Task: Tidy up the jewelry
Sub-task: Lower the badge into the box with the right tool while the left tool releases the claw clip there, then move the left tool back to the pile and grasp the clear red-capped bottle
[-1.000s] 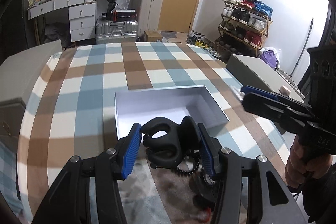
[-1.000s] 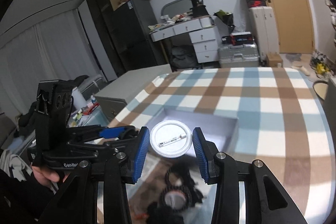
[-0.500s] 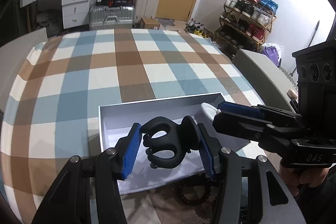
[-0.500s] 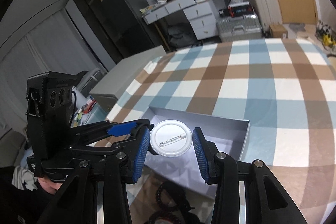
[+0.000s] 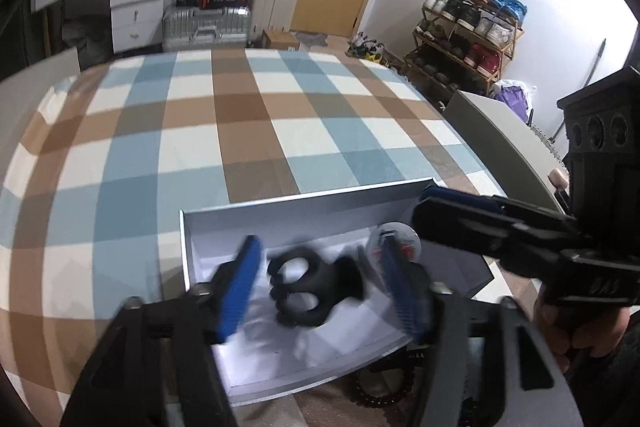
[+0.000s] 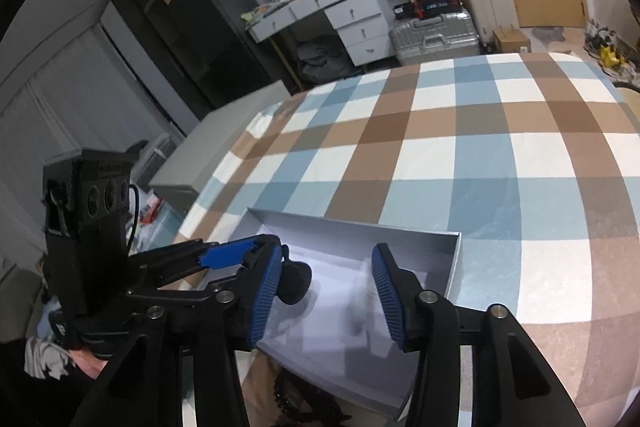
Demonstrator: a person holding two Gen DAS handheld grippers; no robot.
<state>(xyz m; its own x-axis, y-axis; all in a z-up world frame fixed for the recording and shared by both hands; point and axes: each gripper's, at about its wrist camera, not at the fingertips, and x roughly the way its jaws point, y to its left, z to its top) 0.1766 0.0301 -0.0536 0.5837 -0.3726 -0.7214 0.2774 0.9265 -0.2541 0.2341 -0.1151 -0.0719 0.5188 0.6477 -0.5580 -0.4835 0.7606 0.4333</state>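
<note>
A shallow white box (image 5: 312, 205) lies on the checked tablecloth. My left gripper (image 5: 320, 291) is open above it, and the black hair claw (image 5: 312, 287) sits loose between the spread fingers, blurred, over the box floor. A round white badge (image 5: 394, 241) lies in the box's right part, beside my right gripper's fingers (image 5: 480, 215). In the right wrist view my right gripper (image 6: 326, 293) is open and empty above the box (image 6: 452, 267). The claw's end (image 6: 296, 281) shows by its left finger. The badge is a faint blur there.
A dark bead bracelet (image 5: 384, 383) lies on the cloth just before the box's near wall, also in the right wrist view (image 6: 292, 403). Grey cabinets (image 5: 504, 139) flank the table. Suitcases, a white desk and a shoe rack stand behind.
Both grippers have opened over the box. The left one has let go of the black hair claw and the right one has let go of the white badge, which now lies in the box.
</note>
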